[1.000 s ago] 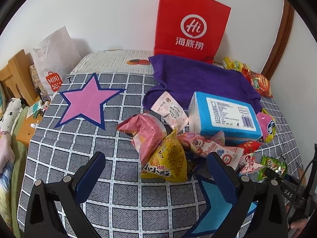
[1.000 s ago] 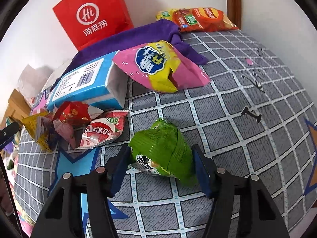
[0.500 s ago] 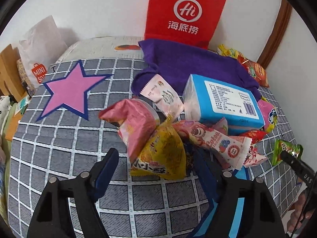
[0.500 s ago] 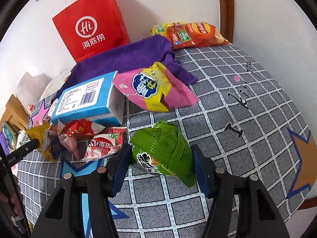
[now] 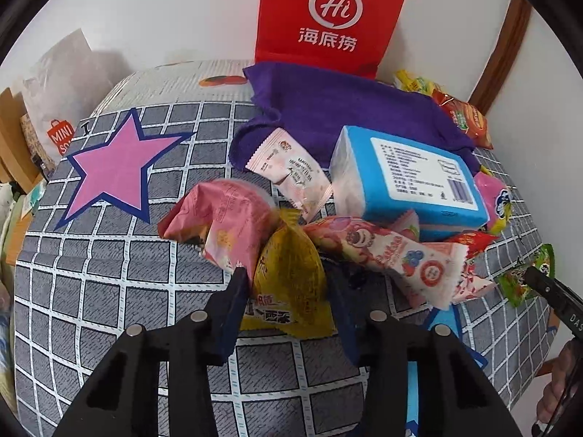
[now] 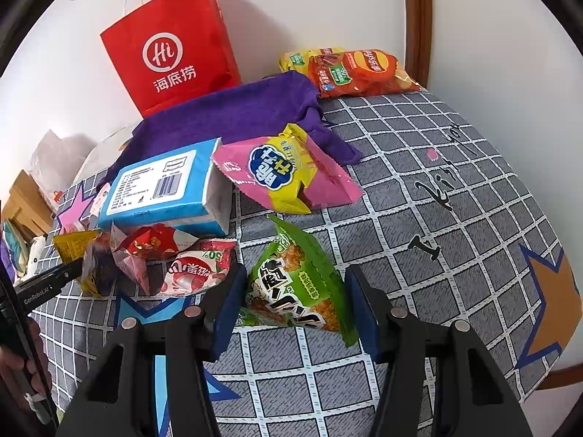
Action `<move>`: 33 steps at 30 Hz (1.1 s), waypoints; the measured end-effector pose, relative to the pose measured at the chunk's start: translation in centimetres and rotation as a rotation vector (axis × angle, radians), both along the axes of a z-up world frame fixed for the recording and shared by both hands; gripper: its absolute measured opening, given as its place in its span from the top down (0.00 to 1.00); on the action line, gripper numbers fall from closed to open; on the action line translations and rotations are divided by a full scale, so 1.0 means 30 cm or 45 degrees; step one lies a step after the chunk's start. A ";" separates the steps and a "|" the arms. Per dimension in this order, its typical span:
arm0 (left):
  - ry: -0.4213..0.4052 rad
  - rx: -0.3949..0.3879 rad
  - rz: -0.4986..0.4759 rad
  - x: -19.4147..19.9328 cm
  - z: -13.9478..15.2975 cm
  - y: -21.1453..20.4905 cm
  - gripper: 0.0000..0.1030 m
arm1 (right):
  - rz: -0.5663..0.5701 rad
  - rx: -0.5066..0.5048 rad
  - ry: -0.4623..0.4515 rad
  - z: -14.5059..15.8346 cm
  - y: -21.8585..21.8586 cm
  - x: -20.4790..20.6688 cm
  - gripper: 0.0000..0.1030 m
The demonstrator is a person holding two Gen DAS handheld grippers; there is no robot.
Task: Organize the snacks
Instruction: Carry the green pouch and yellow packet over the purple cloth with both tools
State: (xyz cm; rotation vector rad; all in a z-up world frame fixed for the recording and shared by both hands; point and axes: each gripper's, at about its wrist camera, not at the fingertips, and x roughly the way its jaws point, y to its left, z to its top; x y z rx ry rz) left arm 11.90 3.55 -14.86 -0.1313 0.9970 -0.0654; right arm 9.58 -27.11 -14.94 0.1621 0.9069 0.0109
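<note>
The left gripper (image 5: 288, 295) is closing on the small yellow crinkled plastic snack packet (image 5: 291, 284). The packet is between the two blue pads, and both pads seem to touch its sides already. The risk here, in my judgement, is that the packet is soft and full of air, so the pads may squeeze only the loose film. Then it can slip out, or the content inside can be crushed if the jaws close too much. The pink foil snack bag (image 5: 222, 225) leans against the yellow packet on its left side, and the long pink-and-white wrapper with a bear picture (image 5: 386, 251) lies just beside it on the right. If the yellow packet is lifted, these two can be dragged or can fall over.

The right gripper (image 6: 295, 302) holds the green shiny snack bag (image 6: 298, 284) between its blue pads, and its jaws are also closing a little more. The bag stands tilted, with its lower corner hanging below the pads, so it may turn in the grip.

Farther away, the blue rectangular tissue pack (image 5: 411, 178) lies behind the pile, near the pink and yellow snack bag (image 6: 284, 174). Behind them is the purple towel (image 5: 346, 116) on the grey checked bed cover (image 5: 109, 291), and the red paper bag with handles (image 6: 171, 58) stands against the wall. The orange chips bag (image 6: 360, 73) lies beside the wall, well apart from both grippers.
</note>
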 end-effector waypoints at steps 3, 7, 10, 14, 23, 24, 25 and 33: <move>-0.008 -0.014 -0.010 -0.015 0.021 0.000 0.61 | 0.017 -0.008 -0.004 0.007 0.014 -0.006 0.47; -0.041 -0.025 -0.010 -0.041 0.068 0.006 0.62 | 0.026 0.010 -0.036 0.032 0.022 -0.022 0.47; -0.072 -0.022 -0.010 -0.056 0.108 0.011 0.63 | 0.033 0.011 -0.063 0.065 0.031 -0.034 0.47; -0.121 -0.026 -0.015 -0.076 0.169 0.022 0.64 | 0.043 0.002 -0.100 0.115 0.045 -0.047 0.47; -0.220 -0.014 -0.028 -0.091 0.293 0.029 0.65 | 0.068 -0.004 -0.181 0.230 0.078 -0.063 0.47; -0.224 -0.016 -0.027 -0.088 0.303 0.030 0.65 | 0.070 -0.005 -0.188 0.240 0.082 -0.064 0.47; -0.230 -0.019 -0.030 -0.084 0.314 0.030 0.65 | 0.074 -0.006 -0.198 0.253 0.084 -0.062 0.47; -0.268 -0.021 -0.040 -0.025 0.379 0.019 0.65 | 0.091 -0.013 -0.253 0.334 0.104 -0.026 0.47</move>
